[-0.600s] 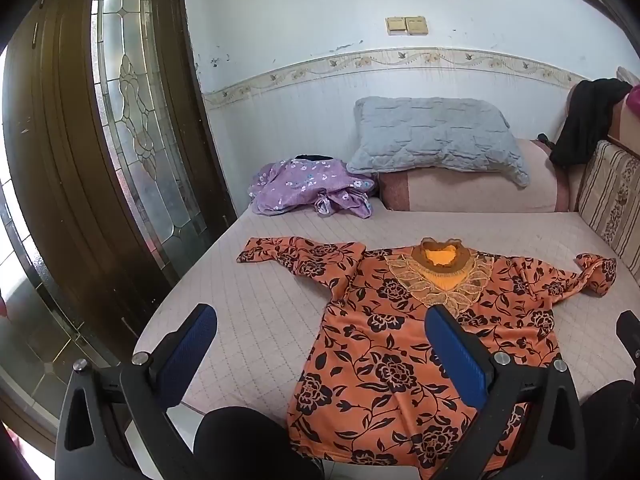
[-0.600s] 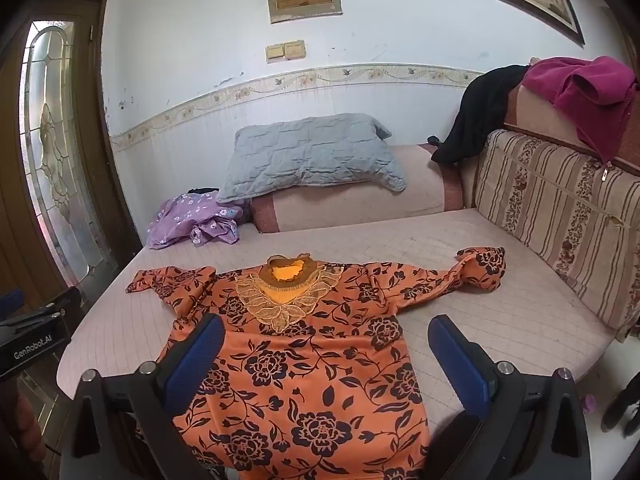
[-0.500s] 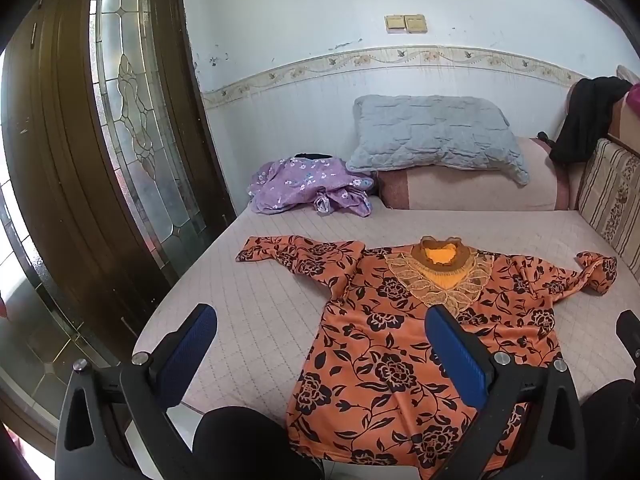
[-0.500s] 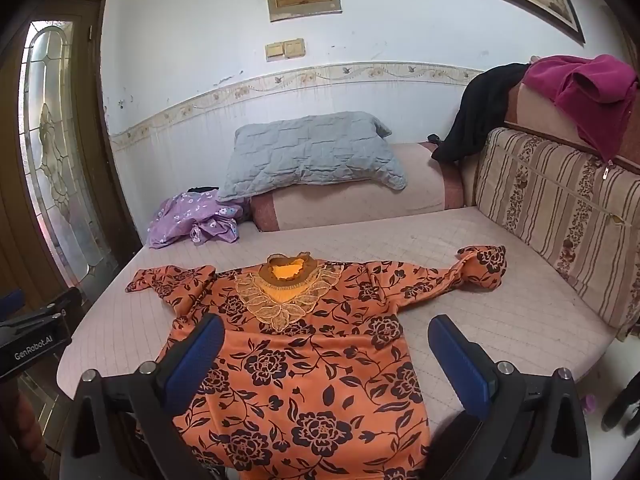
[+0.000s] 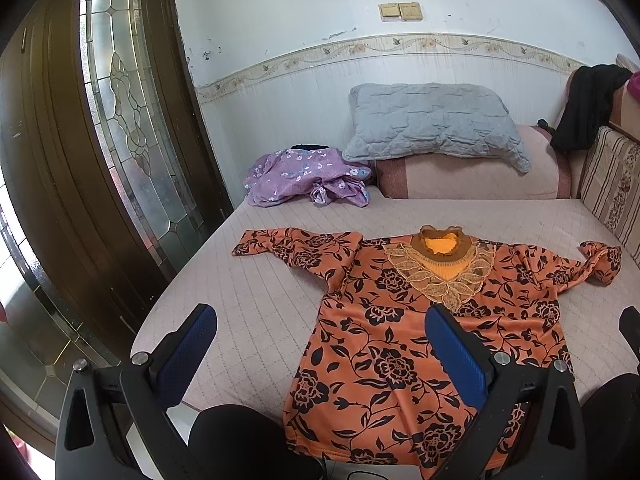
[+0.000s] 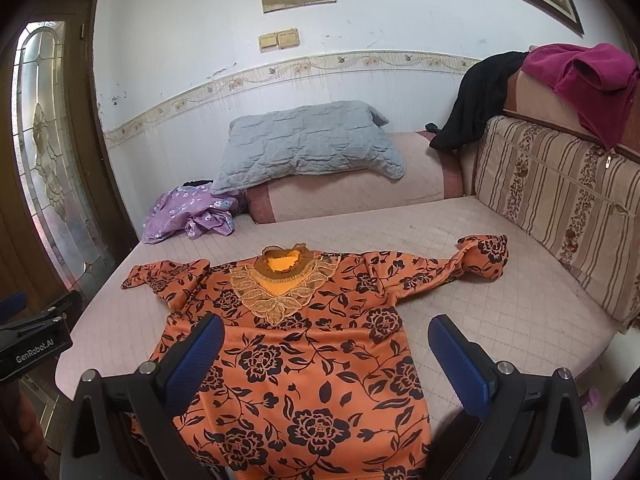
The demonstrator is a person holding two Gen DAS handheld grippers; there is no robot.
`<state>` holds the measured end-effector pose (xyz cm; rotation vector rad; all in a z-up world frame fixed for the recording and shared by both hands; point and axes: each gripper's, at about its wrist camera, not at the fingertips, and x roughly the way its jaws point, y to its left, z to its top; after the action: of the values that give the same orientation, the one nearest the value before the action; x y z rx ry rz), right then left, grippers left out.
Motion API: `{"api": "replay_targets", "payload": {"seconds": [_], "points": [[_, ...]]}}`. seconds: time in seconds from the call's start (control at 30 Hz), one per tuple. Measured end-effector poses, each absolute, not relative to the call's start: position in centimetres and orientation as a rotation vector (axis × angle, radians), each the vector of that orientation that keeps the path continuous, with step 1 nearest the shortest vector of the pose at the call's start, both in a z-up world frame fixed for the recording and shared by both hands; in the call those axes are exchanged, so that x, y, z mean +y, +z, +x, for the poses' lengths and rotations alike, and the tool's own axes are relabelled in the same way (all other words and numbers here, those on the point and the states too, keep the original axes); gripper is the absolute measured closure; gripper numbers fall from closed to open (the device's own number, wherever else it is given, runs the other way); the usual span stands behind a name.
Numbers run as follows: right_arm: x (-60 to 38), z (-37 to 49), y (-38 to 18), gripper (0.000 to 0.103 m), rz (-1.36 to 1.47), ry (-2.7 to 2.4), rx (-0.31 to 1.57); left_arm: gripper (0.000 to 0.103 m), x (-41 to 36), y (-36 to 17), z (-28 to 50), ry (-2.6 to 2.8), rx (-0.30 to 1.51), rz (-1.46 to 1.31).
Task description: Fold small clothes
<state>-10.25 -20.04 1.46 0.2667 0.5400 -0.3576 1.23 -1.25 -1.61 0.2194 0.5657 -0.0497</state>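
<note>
An orange blouse with black flowers (image 5: 404, 340) (image 6: 308, 344) lies spread flat, front up, on the pink quilted bed (image 5: 260, 300) (image 6: 520, 300), sleeves out to both sides and a lace collar at the far end. My left gripper (image 5: 320, 340) hovers open above the blouse's lower left part, its blue pads wide apart with nothing between them. Over the hem area my right gripper (image 6: 324, 344) is open too, empty, above the cloth. The left gripper's body (image 6: 32, 344) shows at the left edge of the right wrist view.
A crumpled purple flowered garment (image 5: 308, 180) (image 6: 188, 216) lies at the bed's far left, by a grey pillow (image 5: 432, 124) (image 6: 308, 144) on a bolster. A striped backrest (image 6: 560, 192) with black and magenta clothes draped over it lines the right side. A dark wooden door (image 5: 100, 140) stands left.
</note>
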Motion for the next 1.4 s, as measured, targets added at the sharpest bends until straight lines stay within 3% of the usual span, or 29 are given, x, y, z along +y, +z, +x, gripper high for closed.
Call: {"api": "replay_targets", "payload": {"seconds": [1.1,1.4], "points": [[-25.6,-3.3,-3.2,0.0,0.358,-0.417,0.626,0.0,-4.9,-6.4,9.4,-0.045,0.668,0.285],[-34.1,-3.2,-5.8,0.0,0.4,-0.549,0.671,0.0,-7.7,-15.0,17.5,-0.079,0.84,0.405]]}}
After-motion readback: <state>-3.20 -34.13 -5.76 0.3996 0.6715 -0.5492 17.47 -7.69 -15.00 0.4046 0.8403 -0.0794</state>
